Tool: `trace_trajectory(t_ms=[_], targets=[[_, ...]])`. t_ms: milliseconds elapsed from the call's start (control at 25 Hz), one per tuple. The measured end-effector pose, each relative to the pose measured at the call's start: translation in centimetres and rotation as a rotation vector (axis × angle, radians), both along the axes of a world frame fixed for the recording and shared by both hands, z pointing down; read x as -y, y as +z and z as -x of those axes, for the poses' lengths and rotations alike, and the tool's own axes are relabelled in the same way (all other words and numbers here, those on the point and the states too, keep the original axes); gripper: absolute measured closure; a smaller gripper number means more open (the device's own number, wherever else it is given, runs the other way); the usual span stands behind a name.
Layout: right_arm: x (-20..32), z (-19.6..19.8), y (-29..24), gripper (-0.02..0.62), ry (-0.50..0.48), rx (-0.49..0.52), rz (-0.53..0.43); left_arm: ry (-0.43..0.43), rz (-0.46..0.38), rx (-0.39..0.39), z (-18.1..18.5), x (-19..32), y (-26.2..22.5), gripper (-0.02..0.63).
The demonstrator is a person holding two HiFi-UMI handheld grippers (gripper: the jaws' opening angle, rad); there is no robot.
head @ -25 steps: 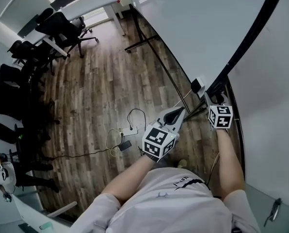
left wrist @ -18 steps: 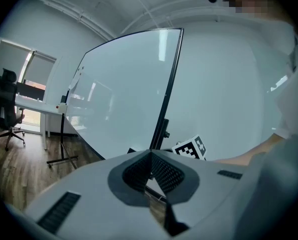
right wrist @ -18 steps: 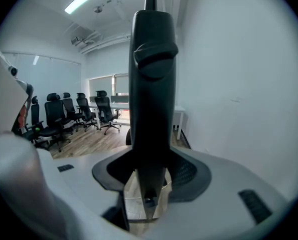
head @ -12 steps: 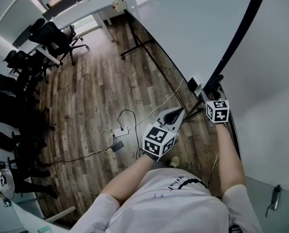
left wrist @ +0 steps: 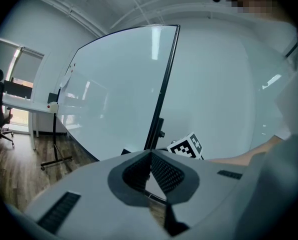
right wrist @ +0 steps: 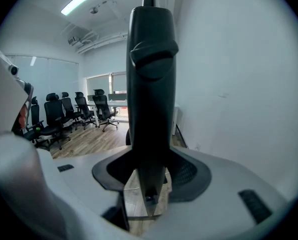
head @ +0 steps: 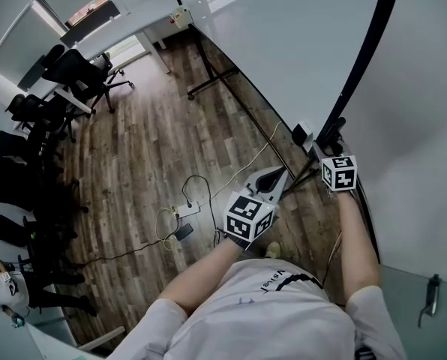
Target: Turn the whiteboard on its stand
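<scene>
The big whiteboard [head: 283, 43] stands on its black stand over the wooden floor, with its black side edge [head: 362, 58] running up at the right. My right gripper [head: 330, 150] is shut on the low part of that edge. In the right gripper view the black edge [right wrist: 150, 84] rises between the pads of my right gripper [right wrist: 149, 179]. My left gripper [head: 280, 172] hangs shut and empty just left of the board's lower corner. In the left gripper view the left gripper [left wrist: 150, 154] points at the whiteboard [left wrist: 114, 89] and its edge [left wrist: 164, 84].
A stand foot [head: 212, 72] reaches onto the floor under the board. A power strip with cables [head: 190, 210] lies by my feet. Black office chairs [head: 73, 58] and a white table [head: 118, 21] fill the far left. A white wall [head: 426, 163] is close on the right.
The board's black edge stands steeper in the head view than a second ago. My right gripper has stayed shut on it; the left gripper has hardly moved.
</scene>
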State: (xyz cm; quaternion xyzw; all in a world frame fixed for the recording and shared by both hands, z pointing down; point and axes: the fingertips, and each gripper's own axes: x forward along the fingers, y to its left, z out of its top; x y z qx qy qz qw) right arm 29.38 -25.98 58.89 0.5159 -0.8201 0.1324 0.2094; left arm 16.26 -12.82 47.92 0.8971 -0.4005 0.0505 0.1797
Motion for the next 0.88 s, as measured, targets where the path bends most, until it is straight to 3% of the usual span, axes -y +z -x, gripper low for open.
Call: trace_trajectory(t_ms=[240,560,880], targets=[[-1.0,-2.5,0.5,0.396,0.015,-0.006,0.010,0.032,-0.001,0.002,-1.9,-0.3,0.3,0.595],[-1.7,-4.3,0.4,0.396,0.026,-0.016,0.016,0.030,-0.007,0.007,-1.7,-0.7,-0.1,0.595],[-3.9,-6.1,0.8,0.396,0.110,-0.032,0.013,0.008,0.007,0.004,-1.1,-1.4,0.3,0.595]])
